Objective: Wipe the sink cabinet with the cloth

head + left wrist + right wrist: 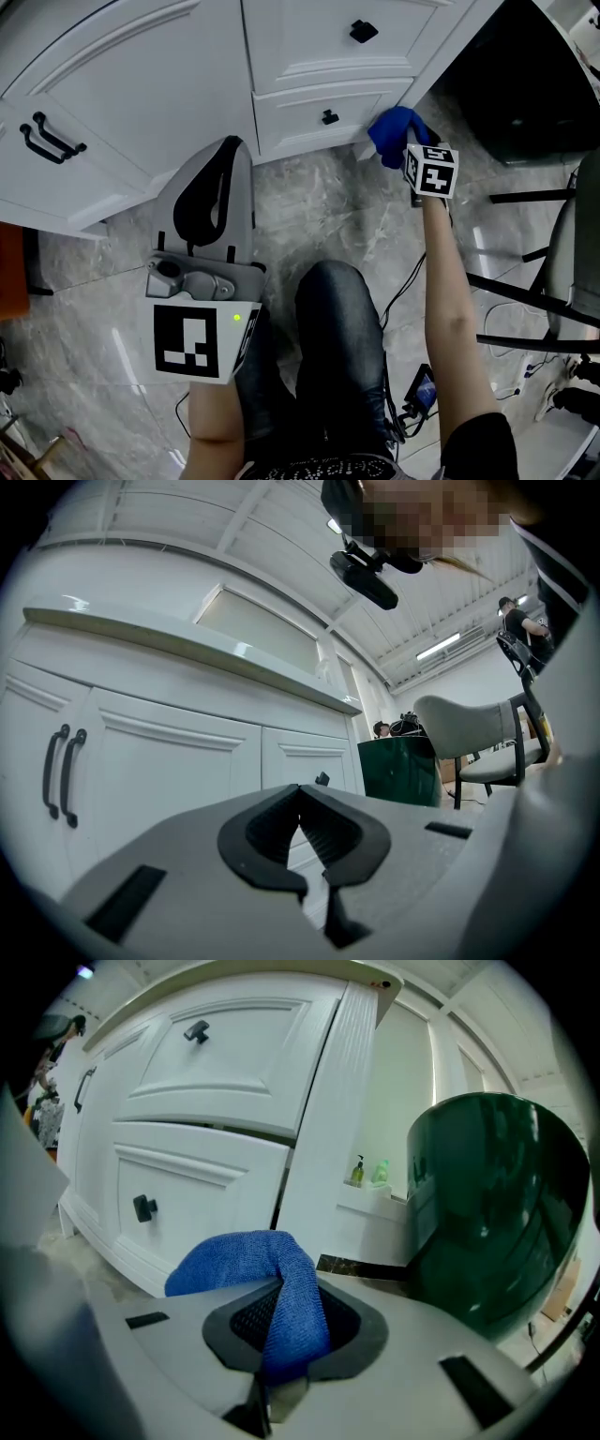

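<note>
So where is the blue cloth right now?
The cloth is clamped in the right gripper, upper right in the head view, at the cabinet's bottom corner beside the lower drawer.

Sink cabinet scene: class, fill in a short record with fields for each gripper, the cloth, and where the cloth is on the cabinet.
Left gripper: shut, empty, apart from the sink cabinet
Right gripper: shut on the blue cloth
Cloth position: at the cabinet's bottom corner, beside the lower drawer
Cloth contact with cabinet: cannot tell for sure
Next to the cabinet: dark green bin
</note>
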